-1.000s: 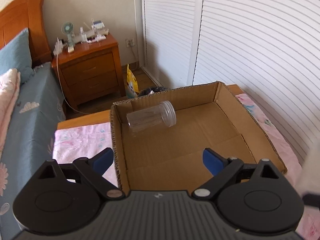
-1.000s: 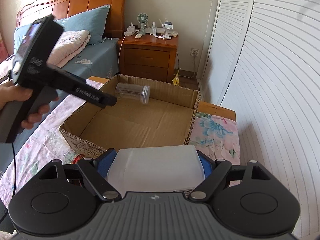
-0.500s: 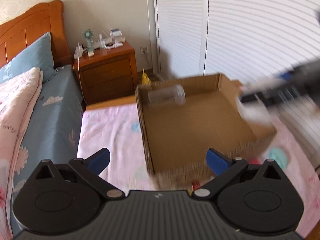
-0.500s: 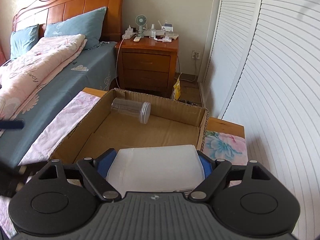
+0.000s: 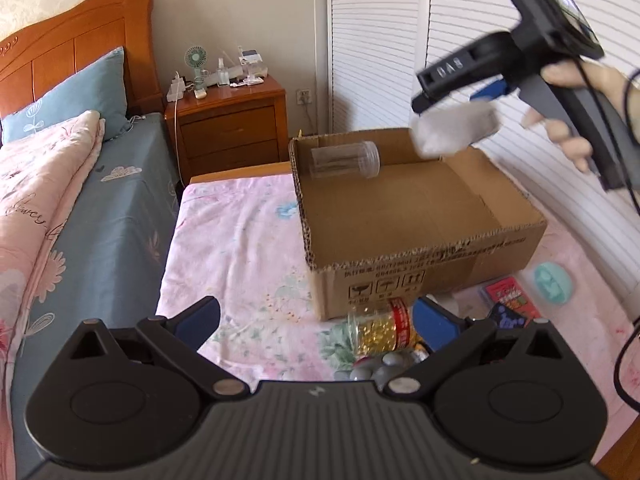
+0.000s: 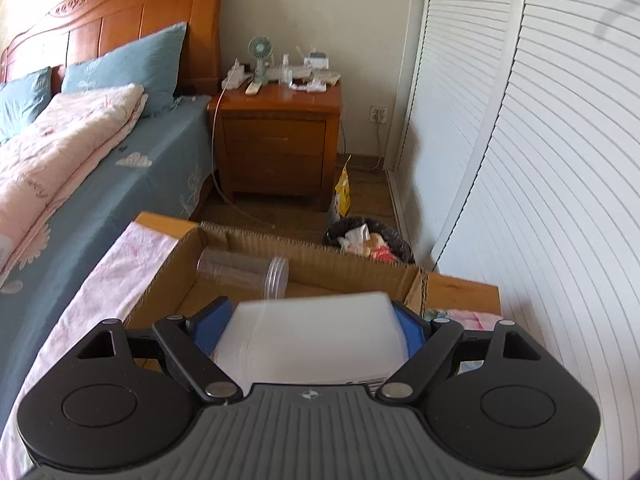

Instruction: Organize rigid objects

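An open cardboard box (image 5: 424,276) stands on the pink floral cloth; it also shows in the right wrist view (image 6: 360,266). A clear plastic jar (image 5: 345,159) lies on its side in the box's far left corner, also seen from the right wrist (image 6: 244,270). My right gripper (image 6: 310,330) is shut on a white plastic container (image 6: 316,340) and holds it above the box's far right part; from the left wrist the container (image 5: 456,130) hangs over the box's back corner. My left gripper (image 5: 316,320) is open and empty, in front of the box.
A bottle of yellow beads with a red label (image 5: 384,330), grey round objects (image 5: 372,368), a colourful card box (image 5: 510,300) and a teal round item (image 5: 554,282) lie in front of the box. A bed (image 5: 80,208), a nightstand (image 6: 280,140) and a waste bin (image 6: 368,240) stand beyond.
My left gripper has pulled back from over the box to in front of it. My right gripper has carried the white container forward over the box's far side.
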A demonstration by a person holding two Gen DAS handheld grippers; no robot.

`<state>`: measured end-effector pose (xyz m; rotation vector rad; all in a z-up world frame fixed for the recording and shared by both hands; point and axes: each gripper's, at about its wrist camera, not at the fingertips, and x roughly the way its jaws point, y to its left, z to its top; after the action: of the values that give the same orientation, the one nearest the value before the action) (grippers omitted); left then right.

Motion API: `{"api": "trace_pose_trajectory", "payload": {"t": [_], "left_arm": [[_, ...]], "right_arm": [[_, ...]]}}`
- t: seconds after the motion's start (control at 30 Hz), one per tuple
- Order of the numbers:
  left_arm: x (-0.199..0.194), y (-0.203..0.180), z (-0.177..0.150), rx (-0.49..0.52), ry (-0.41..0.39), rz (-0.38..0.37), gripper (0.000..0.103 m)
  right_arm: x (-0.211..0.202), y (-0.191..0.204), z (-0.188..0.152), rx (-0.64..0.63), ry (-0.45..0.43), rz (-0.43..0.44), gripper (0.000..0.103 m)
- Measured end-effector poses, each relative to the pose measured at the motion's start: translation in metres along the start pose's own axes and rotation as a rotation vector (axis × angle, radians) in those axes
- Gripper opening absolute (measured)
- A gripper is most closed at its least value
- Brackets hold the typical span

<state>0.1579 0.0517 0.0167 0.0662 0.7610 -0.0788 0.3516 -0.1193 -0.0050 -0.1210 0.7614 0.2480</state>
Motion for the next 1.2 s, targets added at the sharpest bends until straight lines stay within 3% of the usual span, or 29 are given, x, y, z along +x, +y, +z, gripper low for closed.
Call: {"api": "trace_pose_trajectory", "payload": {"t": [0.03, 0.3, 0.5, 0.7, 1.03, 1.2], "left_arm": [[0.0, 0.0, -0.001, -0.007, 0.005, 0.002, 0.102], [0.004, 0.0, -0.018, -0.006, 0.039, -0.033, 0.102], [0.006, -0.006, -0.026, -0.013, 0.062, -0.051, 0.102], [0.004, -0.01, -0.034, 0.004, 0.059, -0.068, 0.102], [0.008, -0.01, -0.048, 0.031, 0.08, -0.099, 0.102], [0.012, -0.012, -0.054, 0.043, 0.089, -0.134, 0.102]], "right_arm": [[0.002, -0.002, 0.0, 0.021, -0.001, 0.003, 0.103], [-0.016, 0.0, -0.014, 0.024, -0.008, 0.011, 0.103], [-0.044, 0.011, -0.046, -0.044, -0.004, 0.024, 0.103], [-0.073, 0.016, -0.1, -0.071, -0.014, 0.065, 0.103], [-0.087, 0.032, -0.208, -0.112, 0.126, 0.08, 0.103], [-0.079, 0.047, -0.237, -0.125, 0.176, 0.067, 0.103]]}}
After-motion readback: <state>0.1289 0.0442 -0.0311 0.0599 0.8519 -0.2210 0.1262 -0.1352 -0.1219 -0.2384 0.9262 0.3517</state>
